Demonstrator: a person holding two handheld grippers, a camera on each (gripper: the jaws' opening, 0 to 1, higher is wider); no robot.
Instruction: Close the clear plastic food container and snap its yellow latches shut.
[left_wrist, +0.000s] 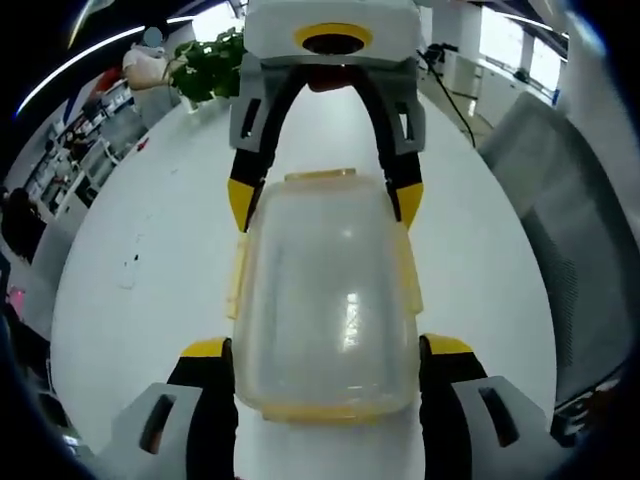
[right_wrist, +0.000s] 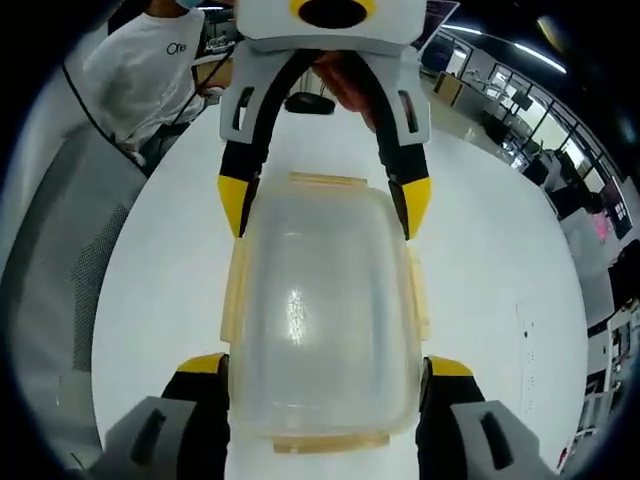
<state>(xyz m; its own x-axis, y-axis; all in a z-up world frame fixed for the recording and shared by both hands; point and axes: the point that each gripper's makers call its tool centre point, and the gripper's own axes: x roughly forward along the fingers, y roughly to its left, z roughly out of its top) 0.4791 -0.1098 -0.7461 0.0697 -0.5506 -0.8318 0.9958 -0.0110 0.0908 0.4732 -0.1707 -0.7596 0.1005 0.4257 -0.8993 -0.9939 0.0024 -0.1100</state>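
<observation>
A clear plastic food container (left_wrist: 325, 290) with its lid on lies on the white table. Pale yellow latches run along its sides (left_wrist: 237, 280) and ends (left_wrist: 320, 176). My left gripper (left_wrist: 325, 348) holds the near end, its jaws pressed against both sides. The right gripper (left_wrist: 322, 200) faces it and clamps the far end with its yellow-tipped fingers (left_wrist: 240, 200). In the right gripper view the container (right_wrist: 320, 300) sits between my right gripper (right_wrist: 325, 365) at the bottom and the left gripper (right_wrist: 325, 195) at the top. I cannot tell whether the latches are snapped down.
The round white table (left_wrist: 130, 300) spreads around the container. A green plant (left_wrist: 205, 65) stands at its far edge. A grey chair back (left_wrist: 570, 250) is at the right. A person in a white shirt (right_wrist: 140, 70) stands beyond the table.
</observation>
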